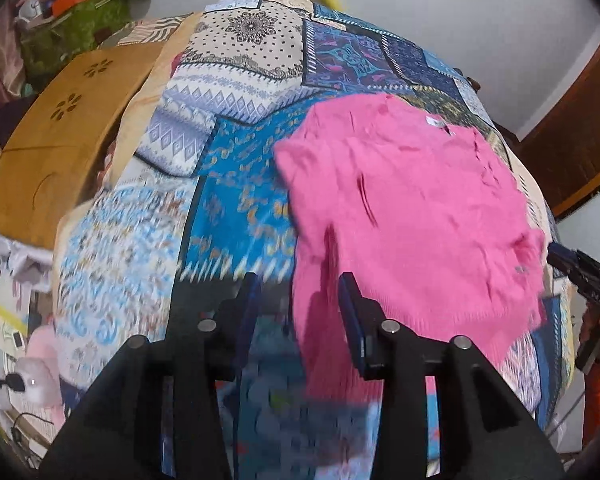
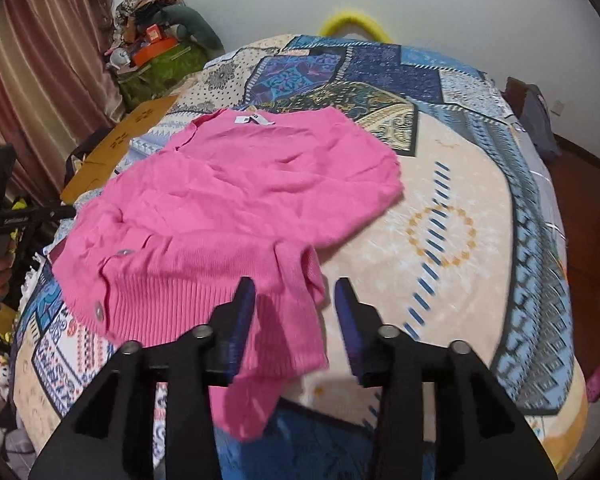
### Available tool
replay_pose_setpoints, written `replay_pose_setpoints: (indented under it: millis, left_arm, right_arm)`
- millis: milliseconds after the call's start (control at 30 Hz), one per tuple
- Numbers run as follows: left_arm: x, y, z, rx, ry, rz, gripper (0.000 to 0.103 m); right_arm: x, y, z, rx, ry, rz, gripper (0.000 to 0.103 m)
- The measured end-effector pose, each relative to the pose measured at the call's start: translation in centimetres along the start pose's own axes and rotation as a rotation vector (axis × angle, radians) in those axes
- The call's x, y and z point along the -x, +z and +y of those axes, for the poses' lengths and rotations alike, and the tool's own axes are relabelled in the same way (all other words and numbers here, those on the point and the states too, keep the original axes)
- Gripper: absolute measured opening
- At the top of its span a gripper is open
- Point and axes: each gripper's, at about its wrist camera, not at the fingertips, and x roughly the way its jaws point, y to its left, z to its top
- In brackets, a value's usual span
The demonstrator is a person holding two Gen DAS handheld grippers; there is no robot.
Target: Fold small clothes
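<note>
A small pink knit cardigan (image 1: 412,216) lies spread on a patchwork bedspread (image 1: 236,216), neck label at the far end, ribbed hem toward me. It also shows in the right wrist view (image 2: 228,208), with buttons along its left edge and a sleeve draped over the near bed edge. My left gripper (image 1: 298,292) is open and empty, just above the cardigan's near left edge. My right gripper (image 2: 296,296) is open and empty, over the near sleeve and hem. The right gripper also shows at the right edge of the left wrist view (image 1: 580,276).
A brown cardboard sheet (image 1: 56,148) lies at the bed's left side. A cluttered green box (image 2: 160,68) and a curtain (image 2: 40,80) stand at the far left. A wooden cabinet (image 2: 588,216) is to the right. Soft toys and cables (image 1: 28,376) lie below the bed's left edge.
</note>
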Motion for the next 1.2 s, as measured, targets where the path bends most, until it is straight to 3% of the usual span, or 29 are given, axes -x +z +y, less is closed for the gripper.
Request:
replay_pose_setpoints:
  millis: [300,367,400,433,500,533,900,1200]
  left_arm:
    - [-0.5,-3.5,0.1,0.068,-0.067,0.056,0.039]
    - [-0.5,-3.6,0.0,0.075,-0.085,0.052,0.02]
    - [-0.5,-3.7,-0.1,0.076,-0.101,0.057,0.016]
    - [-0.4,-3.7,-0.2,0.075,-0.107,0.06,0.011]
    - [0.0,-3.9,-0.6,0.06,-0.11,0.056,0.008]
    - [0.3,-4.0,-0.7,0.053,-0.101,0.05,0.006]
    - [7.3,-3.6,-2.2,-0.003,-0.077,-0.108,0.003]
    - [12.9,1.4,-4.9,-0.036,-0.06,-0.282,0.003]
  right_arm:
    - [-1.3,-2.1,-0.6,-0.058,0.037,0.033,0.04]
    - [-1.8,-2.3,-0.2,-0.057,0.046,0.045,0.04]
    - [-2.1,-2.4,-0.1,-0.056,0.054,0.052,0.038]
    - [-2.3,-2.5,0.0,-0.059,0.064,0.065,0.036]
    - [-2.5,-2.7,0.2,-0.057,0.081,0.076,0.014]
    - [-2.5,-2.8,0.3,-0.05,0.084,0.08,0.009]
    - [2.8,-1.8,1.4,0.002,0.082,-0.044,0.003]
    - [7.8,2.5,2.1,0.025,0.052,-0.213,0.002]
